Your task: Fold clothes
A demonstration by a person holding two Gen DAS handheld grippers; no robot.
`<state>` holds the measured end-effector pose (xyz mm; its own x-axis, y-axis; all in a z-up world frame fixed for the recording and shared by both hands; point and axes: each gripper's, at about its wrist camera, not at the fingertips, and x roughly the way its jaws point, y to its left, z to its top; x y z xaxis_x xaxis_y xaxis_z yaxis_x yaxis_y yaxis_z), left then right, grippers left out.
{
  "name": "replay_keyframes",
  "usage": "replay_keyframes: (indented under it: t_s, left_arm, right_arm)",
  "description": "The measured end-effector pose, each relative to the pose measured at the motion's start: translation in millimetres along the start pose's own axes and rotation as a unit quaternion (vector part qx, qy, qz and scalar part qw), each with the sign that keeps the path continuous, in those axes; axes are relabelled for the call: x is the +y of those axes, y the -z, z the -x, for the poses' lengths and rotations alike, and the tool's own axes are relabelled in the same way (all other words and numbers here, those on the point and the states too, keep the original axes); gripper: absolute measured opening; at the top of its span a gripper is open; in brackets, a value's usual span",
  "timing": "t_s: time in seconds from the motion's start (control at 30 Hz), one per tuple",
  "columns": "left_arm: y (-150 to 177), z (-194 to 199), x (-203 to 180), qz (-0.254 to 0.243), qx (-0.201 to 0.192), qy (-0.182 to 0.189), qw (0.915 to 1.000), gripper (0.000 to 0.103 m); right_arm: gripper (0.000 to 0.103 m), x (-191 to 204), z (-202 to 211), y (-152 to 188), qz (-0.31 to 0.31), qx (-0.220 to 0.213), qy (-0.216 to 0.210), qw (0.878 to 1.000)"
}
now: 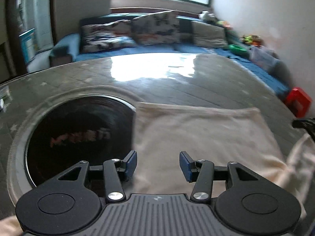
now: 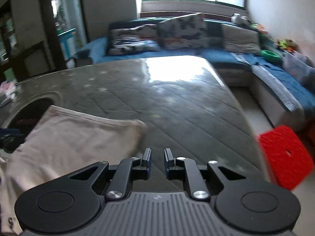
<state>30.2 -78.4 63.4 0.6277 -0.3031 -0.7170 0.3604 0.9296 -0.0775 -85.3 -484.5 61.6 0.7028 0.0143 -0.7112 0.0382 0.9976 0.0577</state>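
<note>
A cream garment point(image 1: 206, 137) lies flat on the glossy grey table point(image 1: 177, 82), its far edge straight and folded. My left gripper point(image 1: 158, 165) hovers open over the garment's near left part, with nothing between its blue pads point(image 1: 131, 165). In the right wrist view the same garment point(image 2: 69, 137) lies to the left. My right gripper point(image 2: 157, 160) sits just off the garment's right corner, over bare table. Its jaws stand a narrow gap apart and hold nothing. A looser flap of the garment point(image 1: 301, 157) shows at the right edge of the left wrist view.
A dark round inset point(image 1: 78, 137) sits in the table, left of the garment and partly under it. A red stool point(image 2: 285, 157) stands beyond the table's right edge. A blue sofa with cushions point(image 1: 153, 29) runs along the far wall and right side.
</note>
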Motion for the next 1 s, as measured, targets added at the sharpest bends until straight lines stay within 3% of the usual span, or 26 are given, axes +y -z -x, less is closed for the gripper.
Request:
replay_keyframes:
  t_s: [0.1,0.2,0.4,0.5,0.57,0.63,0.67,0.9,1.0]
  left_arm:
    - [-12.5,-18.6,5.0,0.004,0.003,-0.011,0.9999,0.057]
    - [-22.4,-36.0,11.3,0.008,0.004,-0.026,0.9996,0.057]
    - [-38.3,-66.7,20.0,0.021,0.007,-0.028,0.9994,0.057]
    - [-41.2,-75.7,17.6,0.004,-0.002,-0.02,0.9998,0.051]
    - [-41.9,-80.1,14.3,-0.012,-0.009,-0.012,0.9998,0.026]
    - [-43.7,-81.3,12.5,-0.028,-0.015,-0.025,0.9992,0.011]
    - [-45.9,-80.8,15.0,-0.025,-0.02,-0.033,0.999,0.008]
    - [-54.1,-75.6,33.0,0.01,-0.031,-0.063,0.9975,0.006]
    - [-54.2,-73.3,38.1,0.02,-0.028,-0.067,0.9971,0.013]
  right_arm:
    - [0.018,17.2,-17.4,-15.4,0.019,0.005,-0.021,1.0]
    - [0.031,28.2,-41.9,-23.6,0.023,0.02,-0.032,0.999]
    - [0.032,34.9,-80.0,-29.4,0.028,0.053,-0.028,0.998]
    - [0.029,33.9,-89.3,-31.5,0.034,0.061,-0.029,0.997]
    - [0.013,35.0,-92.1,-36.0,0.038,0.063,-0.031,0.997]
    - [0.006,37.9,-98.1,-44.5,0.04,0.064,-0.033,0.997]
    - [0.006,39.4,-100.6,-48.8,0.043,0.063,-0.03,0.997]
    - [0.007,67.2,-117.2,-83.0,0.085,0.0,-0.01,0.996]
    - [0.011,74.3,-120.2,-87.7,0.099,-0.005,-0.014,0.995]
